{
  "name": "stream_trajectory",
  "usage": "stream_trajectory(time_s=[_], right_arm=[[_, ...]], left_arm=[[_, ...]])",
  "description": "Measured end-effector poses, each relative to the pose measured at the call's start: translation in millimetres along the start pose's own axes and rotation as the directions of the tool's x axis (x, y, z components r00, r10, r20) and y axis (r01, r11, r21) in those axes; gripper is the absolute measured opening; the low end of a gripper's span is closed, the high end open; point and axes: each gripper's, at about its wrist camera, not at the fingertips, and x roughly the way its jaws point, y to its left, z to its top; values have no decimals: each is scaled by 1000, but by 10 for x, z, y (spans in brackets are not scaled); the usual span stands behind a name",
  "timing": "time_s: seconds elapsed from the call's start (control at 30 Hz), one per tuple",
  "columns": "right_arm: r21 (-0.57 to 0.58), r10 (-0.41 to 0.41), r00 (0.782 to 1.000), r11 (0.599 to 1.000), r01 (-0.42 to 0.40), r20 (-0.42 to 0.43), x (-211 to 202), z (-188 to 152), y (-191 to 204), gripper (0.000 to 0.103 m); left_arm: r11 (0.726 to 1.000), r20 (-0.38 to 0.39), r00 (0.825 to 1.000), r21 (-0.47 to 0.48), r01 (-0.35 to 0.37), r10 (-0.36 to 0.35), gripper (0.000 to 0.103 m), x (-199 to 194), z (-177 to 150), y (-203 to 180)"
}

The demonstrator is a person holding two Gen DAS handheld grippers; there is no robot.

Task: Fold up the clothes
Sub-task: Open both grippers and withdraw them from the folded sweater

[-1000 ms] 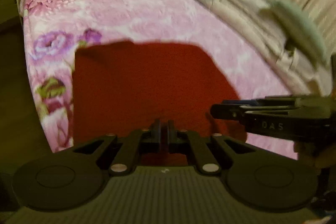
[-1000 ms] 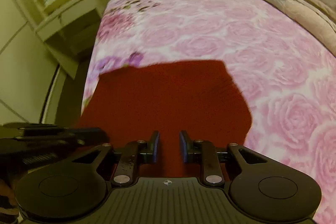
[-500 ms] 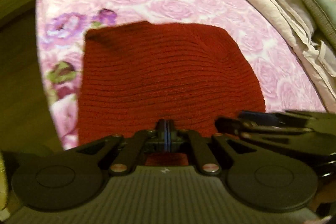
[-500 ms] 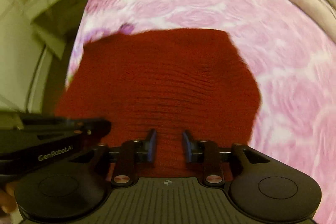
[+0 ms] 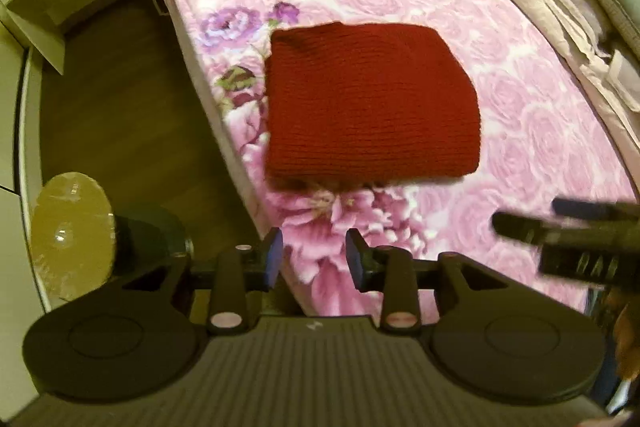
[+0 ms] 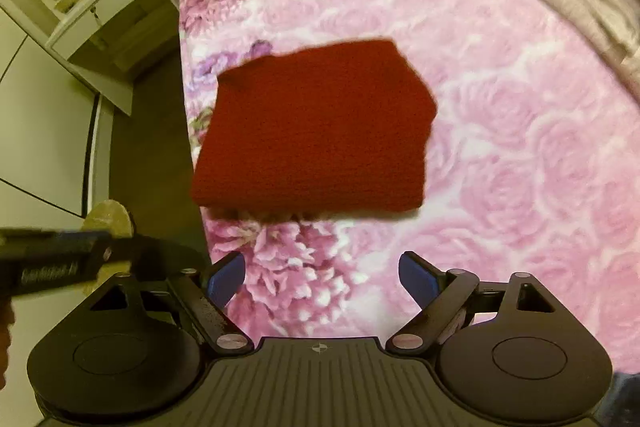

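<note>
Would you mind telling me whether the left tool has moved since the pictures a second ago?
Yes. The left tool has pulled back off the red knit garment toward the near edge of the floral bedspread, and it has opened.

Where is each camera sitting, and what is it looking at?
Left wrist view: sits on the left gripper, looks down along its open fingers at the red sweater on the pink bedspread; the right gripper pokes in at right.
Right wrist view: sits on the right gripper, facing the same sweater; the left gripper shows at left.
Both share the sweater, the bedspread and the floor.
</note>
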Motion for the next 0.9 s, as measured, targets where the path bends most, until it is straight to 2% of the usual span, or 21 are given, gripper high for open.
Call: stream_trajectory(time_s=[0.13,0.27,0.6,0.9], right_arm=[[-15,-29,999,999,30,42,-285,-3,89,94],[-23,-50,996,998,52,81,-543,-33,171,94],[-45,-30,998,998,33,50,-646,-375,391,94],[-71,-34,998,997,38,61,-673,-397,486,94]], left_arm=[[1000,40,999,1,-6,6,33,-330,-70,14],[1000,77,997,-2,-10,10,33,-531,-95,4],[999,152,988,-17,-31,33,36,-942,-316,80],[999,170,985,-30,-31,36,38,-1047,-419,140]])
